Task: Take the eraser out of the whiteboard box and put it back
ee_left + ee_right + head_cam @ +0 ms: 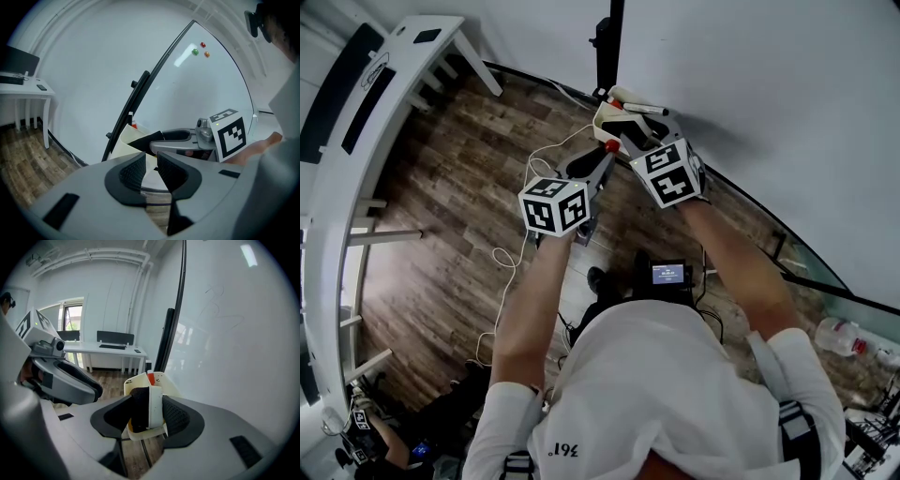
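My right gripper (147, 411) is shut on the eraser (149, 409), a white block with black felt on its left face. It holds the eraser just above the open top of the cream whiteboard box (138, 380), where a red marker cap (150, 378) shows. In the head view that box (614, 101) hangs on the whiteboard (769, 103) with a black marker (643, 110) lying across it, and the right gripper (626, 129) is at it. Beside it, my left gripper (602, 161) keeps a narrow gap between its jaws (149, 171) and holds nothing.
A black stand post (606, 47) runs up the whiteboard's edge. Magnets (201, 49) sit on the board. White desks (366, 131) stand to the left on the wooden floor, with cables (511, 255) below my arms. A water bottle (840, 336) lies at right.
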Demonstrator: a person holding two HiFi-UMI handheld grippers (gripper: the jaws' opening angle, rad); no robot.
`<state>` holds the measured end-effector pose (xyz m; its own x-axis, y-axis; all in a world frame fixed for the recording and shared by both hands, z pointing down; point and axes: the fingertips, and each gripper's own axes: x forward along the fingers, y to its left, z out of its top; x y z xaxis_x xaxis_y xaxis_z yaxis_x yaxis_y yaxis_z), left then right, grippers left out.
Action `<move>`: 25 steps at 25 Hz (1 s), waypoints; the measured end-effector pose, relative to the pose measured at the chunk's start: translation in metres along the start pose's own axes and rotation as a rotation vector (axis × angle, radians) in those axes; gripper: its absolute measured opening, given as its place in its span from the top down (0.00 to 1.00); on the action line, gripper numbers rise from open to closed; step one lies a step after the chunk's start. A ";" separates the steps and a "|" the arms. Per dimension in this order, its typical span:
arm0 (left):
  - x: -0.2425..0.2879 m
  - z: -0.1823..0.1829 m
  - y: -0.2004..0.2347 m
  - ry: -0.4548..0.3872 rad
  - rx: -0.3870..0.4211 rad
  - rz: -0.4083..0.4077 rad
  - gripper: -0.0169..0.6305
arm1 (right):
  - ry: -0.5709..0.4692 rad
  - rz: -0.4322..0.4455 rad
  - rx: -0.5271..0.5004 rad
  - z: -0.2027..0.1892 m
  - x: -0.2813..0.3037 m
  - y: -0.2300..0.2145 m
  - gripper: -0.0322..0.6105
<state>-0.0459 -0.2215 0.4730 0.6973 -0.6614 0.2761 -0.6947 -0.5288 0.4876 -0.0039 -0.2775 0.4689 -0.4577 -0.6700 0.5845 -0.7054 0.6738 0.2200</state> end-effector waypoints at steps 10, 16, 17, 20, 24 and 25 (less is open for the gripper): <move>-0.008 0.002 -0.005 -0.011 -0.005 0.002 0.87 | -0.039 -0.015 -0.011 0.005 -0.009 -0.001 0.63; -0.013 0.008 -0.009 -0.030 0.000 0.001 0.87 | -0.060 -0.026 0.008 0.007 -0.019 -0.004 0.63; -0.013 0.008 -0.010 -0.028 0.004 0.001 0.87 | -0.064 -0.029 0.006 0.007 -0.021 -0.004 0.63; -0.015 0.008 -0.013 -0.025 0.012 0.002 0.87 | -0.077 -0.036 -0.001 0.009 -0.027 -0.005 0.63; -0.020 0.013 -0.016 -0.040 0.017 0.007 0.87 | -0.101 -0.045 -0.001 0.015 -0.037 -0.008 0.63; -0.021 0.014 -0.017 -0.044 0.019 0.008 0.87 | -0.108 -0.049 -0.002 0.016 -0.039 -0.009 0.63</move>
<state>-0.0507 -0.2064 0.4470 0.6836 -0.6883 0.2428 -0.7037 -0.5333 0.4695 0.0114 -0.2624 0.4312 -0.4787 -0.7314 0.4856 -0.7274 0.6402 0.2472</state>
